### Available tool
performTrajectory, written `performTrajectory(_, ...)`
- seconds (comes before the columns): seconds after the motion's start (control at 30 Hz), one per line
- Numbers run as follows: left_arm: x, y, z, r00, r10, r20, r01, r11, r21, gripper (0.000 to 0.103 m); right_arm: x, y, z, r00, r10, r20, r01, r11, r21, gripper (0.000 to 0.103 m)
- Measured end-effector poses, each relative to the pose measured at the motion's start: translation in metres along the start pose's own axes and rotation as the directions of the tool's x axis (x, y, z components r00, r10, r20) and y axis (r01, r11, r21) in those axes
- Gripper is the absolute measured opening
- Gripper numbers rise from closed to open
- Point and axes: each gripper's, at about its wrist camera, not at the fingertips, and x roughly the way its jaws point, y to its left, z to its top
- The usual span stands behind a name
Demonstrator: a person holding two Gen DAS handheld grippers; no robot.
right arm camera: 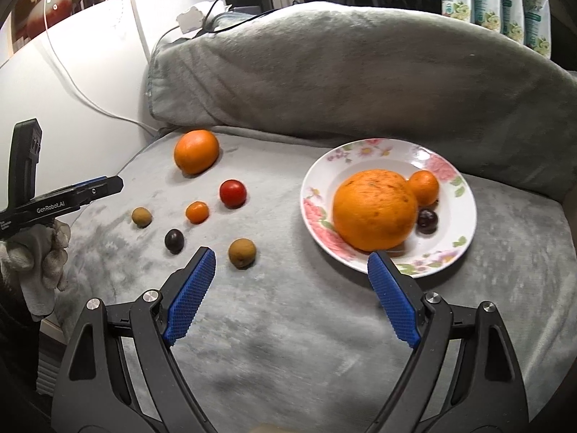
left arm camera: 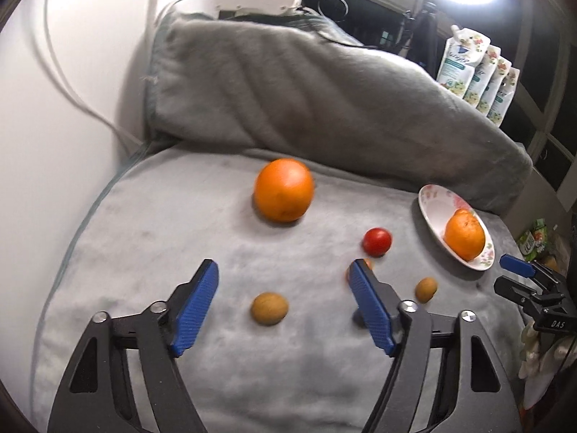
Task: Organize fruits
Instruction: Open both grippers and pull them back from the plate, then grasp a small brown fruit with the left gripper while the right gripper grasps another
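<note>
Here the floral plate (right arm camera: 387, 155) is my landmark: it holds a big orange (right arm camera: 375, 209), a small mandarin (right arm camera: 424, 187) behind that and a dark cherry (right arm camera: 427, 221) on the right. Left of the plate, on the grey blanket (right arm camera: 288, 324), lie a red tomato (right arm camera: 233, 193), a small kumquat (right arm camera: 197, 212), a dark grape (right arm camera: 174, 240), two brown longans (right arm camera: 242, 252) (right arm camera: 141, 216) and, farthest off, another orange (right arm camera: 196, 151). My right hand-held gripper (right arm camera: 290, 267) hovers before the plate, jaws wide, gripping nothing. My left hand-held gripper (left arm camera: 285, 269), in my gloved hand (right arm camera: 39, 256), is spread above one longan without touching it.
</note>
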Motion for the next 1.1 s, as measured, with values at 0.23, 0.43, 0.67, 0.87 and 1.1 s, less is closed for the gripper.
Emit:
performTrajectory(0.23,0.008,0.007,-0.018,0.999,-0.014,-0.051,0.013,1.000,-0.016,0.060,0.015,0.008,0.000,0.999,0.034,-0.021,-0.034,0.999,0.001,0.089)
performTrajectory(0.43,0.014,0.007,-0.028,0.996,-0.023,-0.081,0.022,1.000,-0.013,0.054,0.026,0.017,0.002,0.998,0.056,-0.038,-0.057,0.998,-0.009,0.085)
performTrajectory(0.67,0.019,0.007,-0.026,0.996,-0.020,-0.088,0.020,1.000,-0.004,0.051,0.038,0.023,0.003,0.995,0.082,-0.063,-0.083,0.996,-0.011,0.074)
performTrajectory(0.87,0.026,0.004,-0.024,0.995,-0.018,-0.099,0.019,1.000,0.009,0.046,0.056,0.028,0.003,0.990,0.097,-0.103,-0.099,0.995,-0.010,0.061)
performTrajectory(1.1,0.035,0.002,-0.024,0.993,-0.010,-0.117,0.012,1.000,0.018,0.041,0.074,0.032,0.001,0.986,0.091,-0.138,-0.095,0.995,-0.020,0.051)
